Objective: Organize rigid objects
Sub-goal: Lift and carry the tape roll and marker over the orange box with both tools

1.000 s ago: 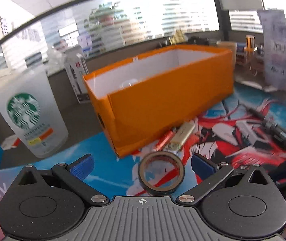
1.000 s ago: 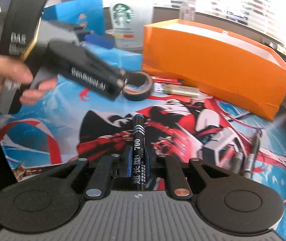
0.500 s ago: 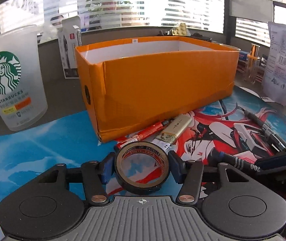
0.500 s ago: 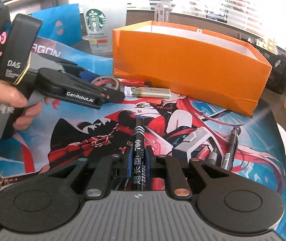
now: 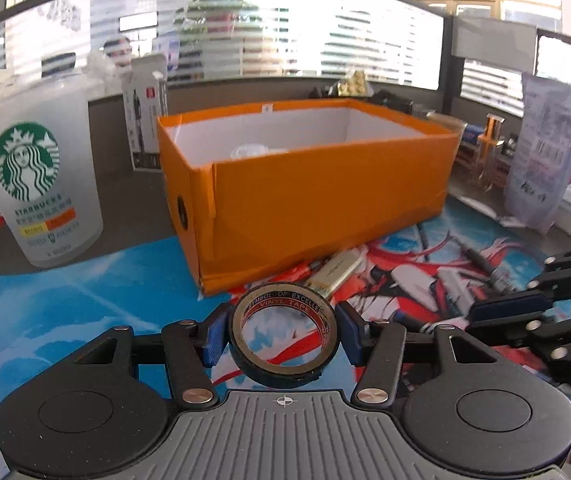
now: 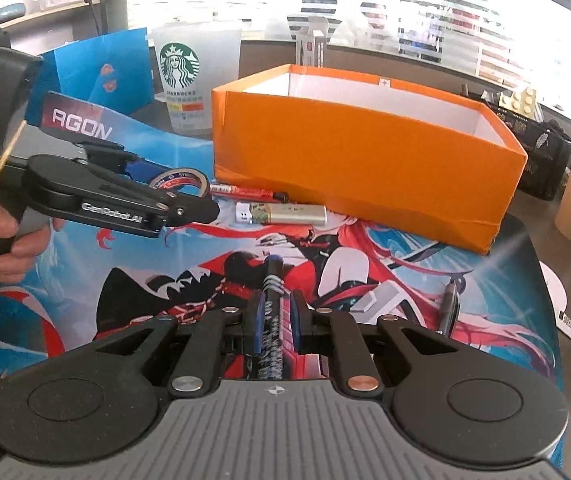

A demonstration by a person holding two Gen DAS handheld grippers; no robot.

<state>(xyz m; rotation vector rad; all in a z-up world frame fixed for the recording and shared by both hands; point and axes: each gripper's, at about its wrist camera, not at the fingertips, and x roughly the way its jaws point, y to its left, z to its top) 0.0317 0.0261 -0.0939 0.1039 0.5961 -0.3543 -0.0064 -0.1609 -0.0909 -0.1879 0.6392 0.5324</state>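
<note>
Both grippers held a load in front of the orange box.
Left wrist view: the left gripper [image 5: 284,334] fingers pinched the tape roll [image 5: 284,343] clear of the mat, the orange box [image 5: 325,196] rim ahead and above. Right wrist view: the right gripper [image 6: 275,326] fingers clamped the black marker [image 6: 272,312], open mat [image 6: 385,264] ahead before the box wall.

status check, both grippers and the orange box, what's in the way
Left gripper shut on black vinyl tape roll. Right gripper shut on black marker pen. Open orange cardboard box ahead; nothing blocks it.
</note>
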